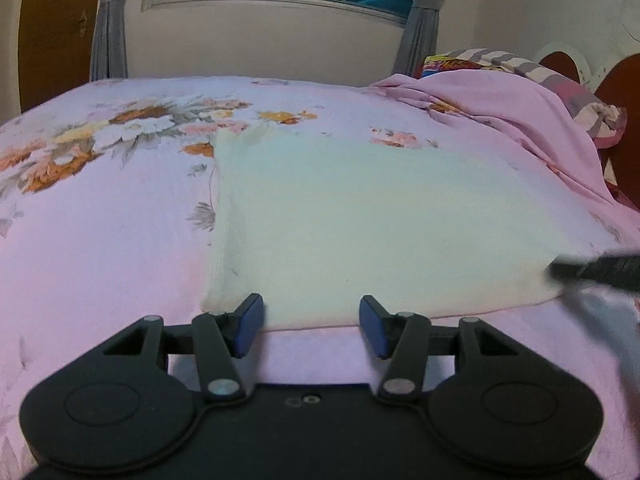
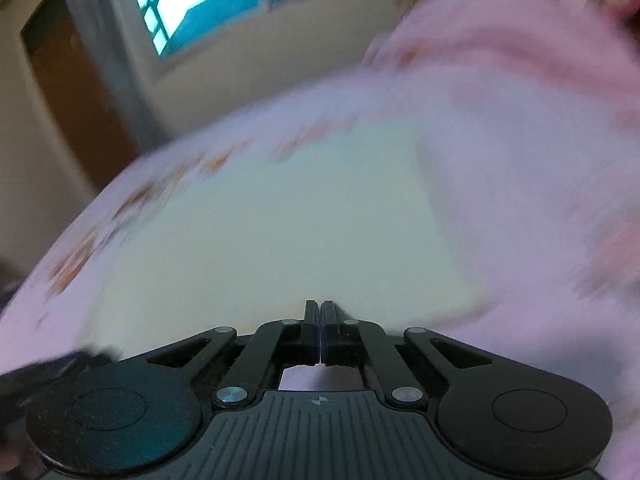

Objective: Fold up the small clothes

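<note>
A pale, off-white, rectangular knitted cloth [image 1: 360, 220] is laid flat on the pink floral bedsheet [image 1: 100, 240], its near hem just ahead of the left gripper [image 1: 311, 326], whose blue-padded fingers are held apart. The right gripper [image 2: 319, 312] is seen pressed together at the cloth's near right edge; whether fabric is pinched cannot be told, that view being heavily blurred.

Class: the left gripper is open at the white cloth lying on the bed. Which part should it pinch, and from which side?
Probably the near edge of the cloth, approached low from the front. That hem lies flat on the bedspread, right between the open left gripper fingers, so one finger could slide under it.
</note>
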A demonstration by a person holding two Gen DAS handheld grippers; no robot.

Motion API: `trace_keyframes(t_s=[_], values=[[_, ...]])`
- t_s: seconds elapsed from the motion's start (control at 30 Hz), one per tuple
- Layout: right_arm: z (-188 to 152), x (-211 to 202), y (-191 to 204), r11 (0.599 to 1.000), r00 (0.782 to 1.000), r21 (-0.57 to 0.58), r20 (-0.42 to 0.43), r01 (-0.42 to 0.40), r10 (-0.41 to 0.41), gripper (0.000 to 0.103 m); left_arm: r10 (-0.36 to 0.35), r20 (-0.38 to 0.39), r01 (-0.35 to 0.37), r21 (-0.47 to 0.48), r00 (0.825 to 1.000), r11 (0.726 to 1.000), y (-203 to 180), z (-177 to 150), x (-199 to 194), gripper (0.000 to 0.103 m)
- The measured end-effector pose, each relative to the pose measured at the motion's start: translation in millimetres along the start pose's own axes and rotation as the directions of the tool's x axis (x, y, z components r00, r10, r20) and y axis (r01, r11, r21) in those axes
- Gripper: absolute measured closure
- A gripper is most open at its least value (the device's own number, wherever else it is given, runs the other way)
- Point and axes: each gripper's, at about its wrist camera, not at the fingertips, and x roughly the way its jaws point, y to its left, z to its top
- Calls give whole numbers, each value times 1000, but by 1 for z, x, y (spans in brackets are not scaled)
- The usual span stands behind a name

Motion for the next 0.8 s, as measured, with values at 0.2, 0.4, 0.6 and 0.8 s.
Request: trace_keyframes(t_s=[0.2, 0.4, 0.6, 0.8], values=[[-2, 9, -19, 995, 993, -49, -73, 86, -90, 95, 30, -7, -30, 41, 1000, 999, -8, -5, 3, 49], [-2, -8, 14, 995, 1000, -95, 12, 4, -3, 94, 34, 2, -35, 46, 999, 998, -9, -8, 2, 48], [-17, 9, 63, 984, 999, -172, 9, -42, 44, 95, 24, 5, -24, 42, 1000, 999, -6, -9, 2, 47], [-50, 38, 83, 949, 998, -313, -39, 40, -55, 94, 18, 16, -19, 41, 1000, 999, -5, -12, -1, 46]])
